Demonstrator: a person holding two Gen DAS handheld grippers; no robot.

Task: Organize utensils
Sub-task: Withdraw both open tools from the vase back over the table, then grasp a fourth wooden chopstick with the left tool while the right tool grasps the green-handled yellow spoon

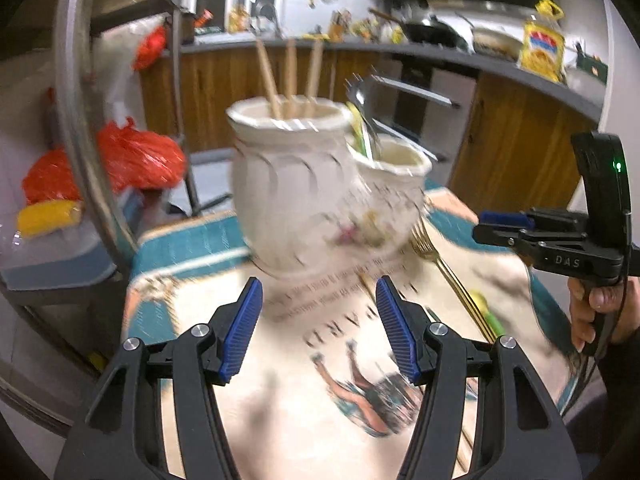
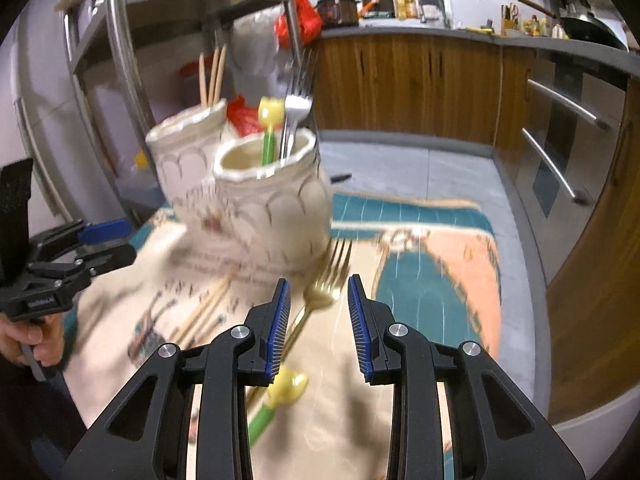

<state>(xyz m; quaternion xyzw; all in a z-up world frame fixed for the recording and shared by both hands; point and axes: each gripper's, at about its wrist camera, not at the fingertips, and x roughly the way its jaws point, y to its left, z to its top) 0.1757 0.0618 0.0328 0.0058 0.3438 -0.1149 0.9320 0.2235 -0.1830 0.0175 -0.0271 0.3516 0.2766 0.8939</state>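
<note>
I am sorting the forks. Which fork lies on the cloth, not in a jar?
The gold fork, flat on the cloth beside the jars; the silver fork stands in the smaller jar.

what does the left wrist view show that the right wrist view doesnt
Only the left wrist view: the yellow oil bottle on the counter and the right gripper.

Only the right wrist view: the loose chopsticks on the cloth, the yellow tulip-ended utensil and the left gripper.

Both: the twin ceramic holder with upright chopsticks and a silver fork, plus the gold fork.
</note>
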